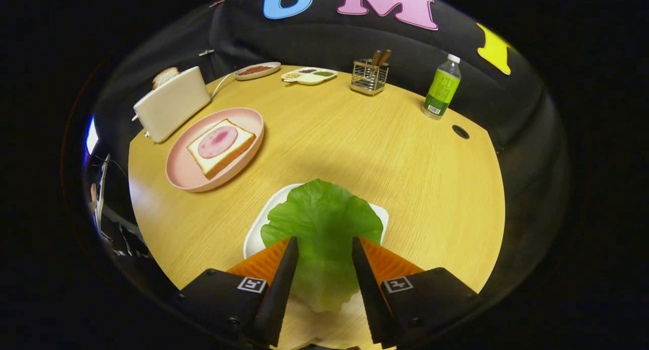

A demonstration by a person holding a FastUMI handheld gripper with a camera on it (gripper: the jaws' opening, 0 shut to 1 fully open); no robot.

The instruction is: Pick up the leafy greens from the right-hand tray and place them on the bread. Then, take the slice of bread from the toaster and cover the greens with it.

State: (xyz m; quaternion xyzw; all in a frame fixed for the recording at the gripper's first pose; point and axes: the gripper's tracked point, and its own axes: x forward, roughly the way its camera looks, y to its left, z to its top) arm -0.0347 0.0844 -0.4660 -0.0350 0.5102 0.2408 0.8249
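One broad, crinkled green leaf (322, 228) lies on the white tray (253, 233), between the parted fingers of the claw (321, 248), which clasp nothing yet. Judging by this, the pick-up is in hand; next comes closing on the limp leaf, then carrying it to the ham-topped bread (221, 146) on the smooth pink plate (185, 175) by the toaster (171, 104) on the wood-grain tabletop (380, 152).

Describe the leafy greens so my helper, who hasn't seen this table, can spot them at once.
On the wooden table, look nearest the open claw, where a white tray sits. The leafy greens lie on it, reaching between the fingers. It is one flat, ruffled green leaf, unlike the pink plate holding bread beyond.
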